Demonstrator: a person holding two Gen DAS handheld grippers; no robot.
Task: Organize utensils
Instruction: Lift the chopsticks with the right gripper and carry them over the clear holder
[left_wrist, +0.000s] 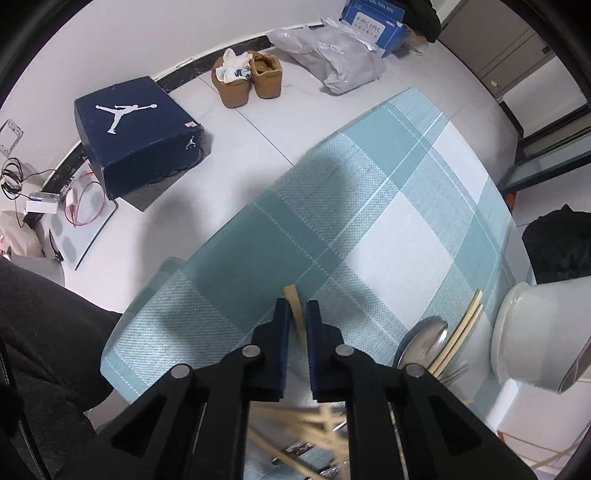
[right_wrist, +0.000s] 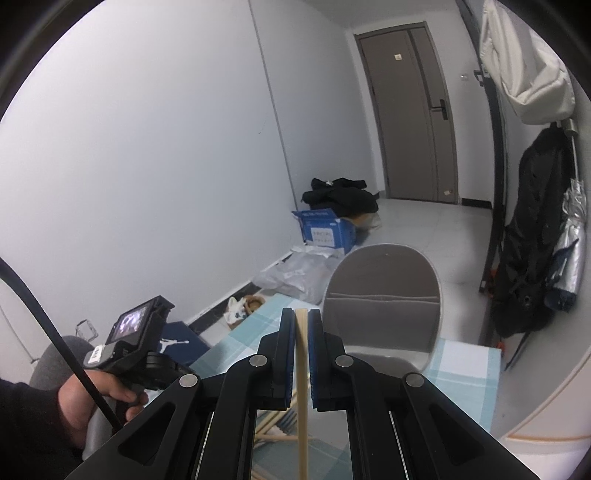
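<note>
Jaws of the left gripper (left_wrist: 298, 308) stand narrowly parted around a pale wooden chopstick (left_wrist: 295, 306) above the teal-and-white checked tablecloth (left_wrist: 369, 206); contact is unclear. Rightward, the right gripper (right_wrist: 301, 317) pinches another bamboo chopstick (right_wrist: 301, 369) upright, over the table.

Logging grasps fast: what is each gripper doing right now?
Left gripper: shut on a chopstick.
Right gripper: shut on a chopstick.
</note>
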